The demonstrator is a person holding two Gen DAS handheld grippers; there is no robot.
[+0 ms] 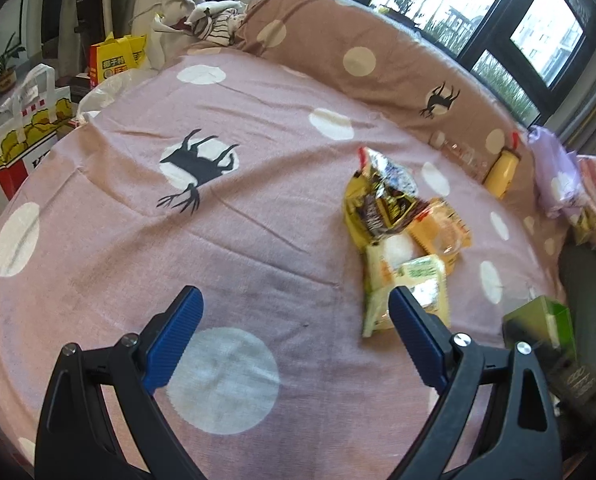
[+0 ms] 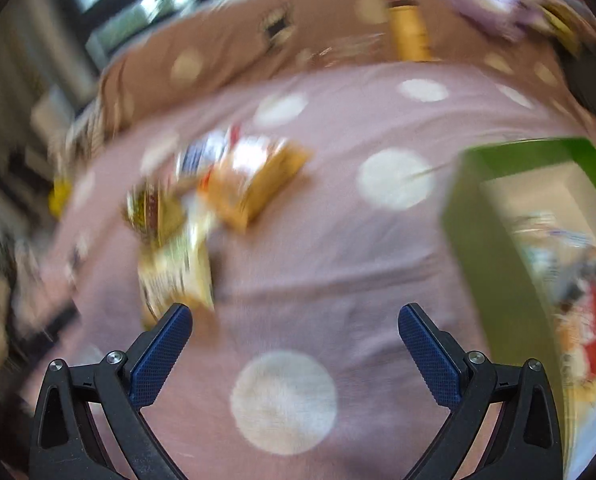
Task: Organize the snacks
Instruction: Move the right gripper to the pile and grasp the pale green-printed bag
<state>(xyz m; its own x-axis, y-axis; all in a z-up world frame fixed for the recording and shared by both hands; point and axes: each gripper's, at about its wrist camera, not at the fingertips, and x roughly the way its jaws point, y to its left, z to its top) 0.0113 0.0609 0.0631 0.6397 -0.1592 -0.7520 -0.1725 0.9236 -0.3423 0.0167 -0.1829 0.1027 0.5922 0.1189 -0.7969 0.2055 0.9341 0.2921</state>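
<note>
Several snack packets lie in a heap (image 1: 397, 232) on the pink dotted bedspread (image 1: 218, 240): a gold foil bag (image 1: 377, 196), an orange packet (image 1: 441, 224) and pale green packets (image 1: 413, 284). My left gripper (image 1: 296, 300) hovers open over the spread, its right finger just in front of the green packets. The right wrist view is blurred by motion. There the snack heap (image 2: 202, 208) lies ahead to the left, and my right gripper (image 2: 296, 316) is open and empty. A green box (image 2: 537, 240) at the right holds a red and white packet (image 2: 585, 300).
A yellow bottle (image 1: 501, 172) and a clear bottle (image 1: 461, 156) lie against the brown dotted pillow (image 1: 377, 60). Shopping bags (image 1: 30, 120) stand off the bed's left side. Purple cloth (image 1: 557, 176) lies at the right. The green box (image 1: 545, 320) shows beside my left gripper.
</note>
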